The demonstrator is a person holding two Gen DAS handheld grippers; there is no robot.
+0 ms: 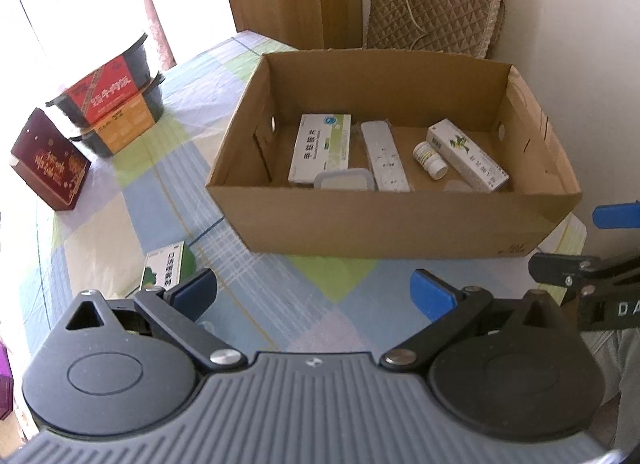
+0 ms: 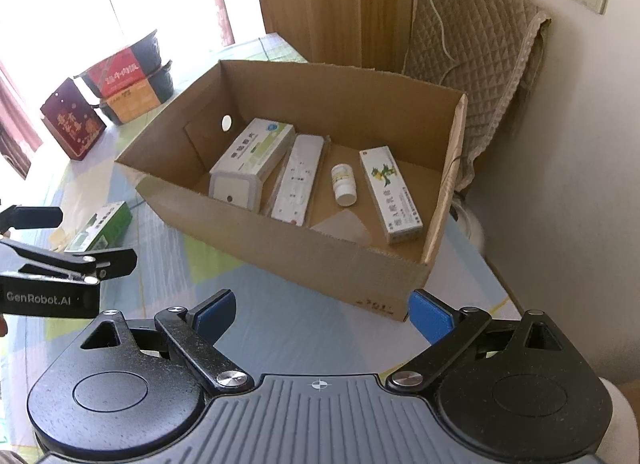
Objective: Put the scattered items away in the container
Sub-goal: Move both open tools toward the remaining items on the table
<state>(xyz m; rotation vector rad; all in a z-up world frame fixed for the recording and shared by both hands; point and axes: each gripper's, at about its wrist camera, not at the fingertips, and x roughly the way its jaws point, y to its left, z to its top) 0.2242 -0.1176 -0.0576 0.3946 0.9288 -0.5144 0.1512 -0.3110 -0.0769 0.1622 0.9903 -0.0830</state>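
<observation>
Both the left gripper (image 1: 314,296) and right gripper (image 2: 322,314) are spread wide, holding nothing. Green box (image 2: 102,229) lies on the table at 9 o'clock of the carton (image 2: 320,264), outside it. Risk: its low, flat pose makes fingertips skid on the cloth.

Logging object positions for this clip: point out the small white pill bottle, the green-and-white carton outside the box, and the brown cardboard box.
small white pill bottle (image 2: 344,185): right wrist view, its body.
green-and-white carton (image 2: 105,226): right wrist view, top face.
brown cardboard box (image 1: 384,219): left wrist view, near outer wall.
</observation>
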